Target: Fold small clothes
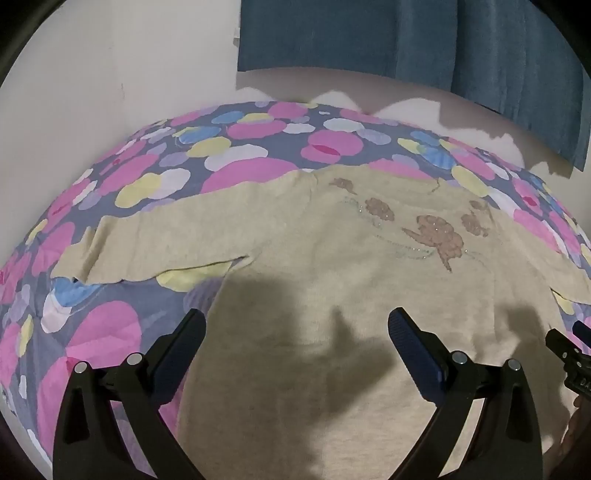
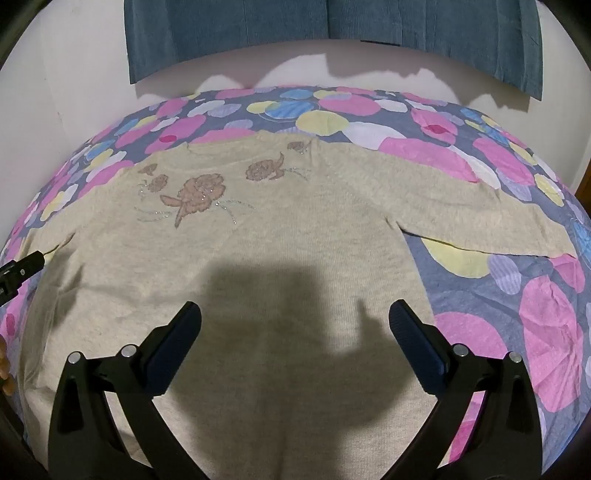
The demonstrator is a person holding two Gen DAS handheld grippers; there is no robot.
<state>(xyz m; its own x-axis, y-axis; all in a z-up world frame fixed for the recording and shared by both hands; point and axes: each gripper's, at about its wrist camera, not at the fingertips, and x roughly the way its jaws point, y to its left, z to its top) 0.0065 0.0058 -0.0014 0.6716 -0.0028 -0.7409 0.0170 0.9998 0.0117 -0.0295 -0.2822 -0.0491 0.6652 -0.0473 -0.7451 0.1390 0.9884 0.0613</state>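
A beige knit sweater [image 1: 332,258] with brown flower embroidery lies flat and face up on a bedspread, both sleeves spread out to the sides. My left gripper [image 1: 295,325] hovers above its lower left body, jaws wide open and empty. The same sweater [image 2: 277,240] fills the right wrist view, where my right gripper [image 2: 295,317] hangs open over its lower right body with nothing between the fingers. The left sleeve [image 1: 159,236] stretches left; the right sleeve [image 2: 461,206] stretches right. The right gripper's tip [image 1: 565,343] shows at the left view's right edge.
The bedspread [image 1: 92,332] is grey-blue with pink, yellow and blue circles [image 2: 517,332]. Behind the bed stand a white wall [image 1: 110,55] and a teal curtain [image 2: 332,22]. The left gripper's tip [image 2: 18,269] pokes in at the right view's left edge.
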